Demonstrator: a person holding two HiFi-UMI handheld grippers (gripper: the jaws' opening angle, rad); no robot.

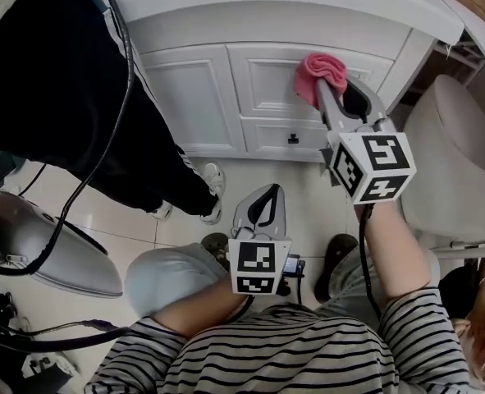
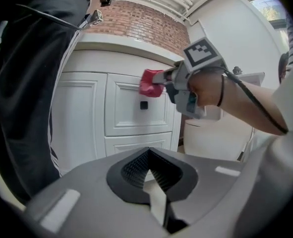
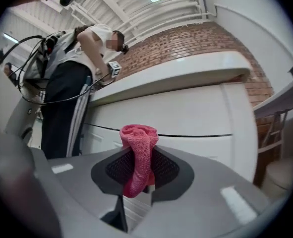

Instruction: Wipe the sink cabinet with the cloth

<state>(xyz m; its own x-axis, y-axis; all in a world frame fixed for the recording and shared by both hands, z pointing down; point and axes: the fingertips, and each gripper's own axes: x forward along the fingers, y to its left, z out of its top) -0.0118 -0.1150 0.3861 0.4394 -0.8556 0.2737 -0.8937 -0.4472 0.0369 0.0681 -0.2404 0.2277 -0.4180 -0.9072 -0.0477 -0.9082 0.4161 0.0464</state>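
The white sink cabinet (image 1: 226, 89) stands ahead, with panelled doors and a small dark knob (image 1: 293, 139). My right gripper (image 1: 328, 84) is shut on a pink cloth (image 1: 320, 75), whose bunched end presses against the upper drawer front. In the right gripper view the cloth (image 3: 139, 157) sticks up between the jaws, close to the cabinet (image 3: 186, 118). My left gripper (image 1: 263, 206) hangs lower, over the floor and away from the cabinet, jaws shut with nothing in them. The left gripper view shows the cloth (image 2: 150, 83) and the cabinet (image 2: 131, 113) from the side.
A person in black trousers (image 1: 78, 89) stands at the cabinet's left side, shoes (image 1: 212, 189) on the tiled floor. A white toilet (image 1: 455, 162) sits to the right. A grey device (image 1: 45, 245) and cables lie at the left.
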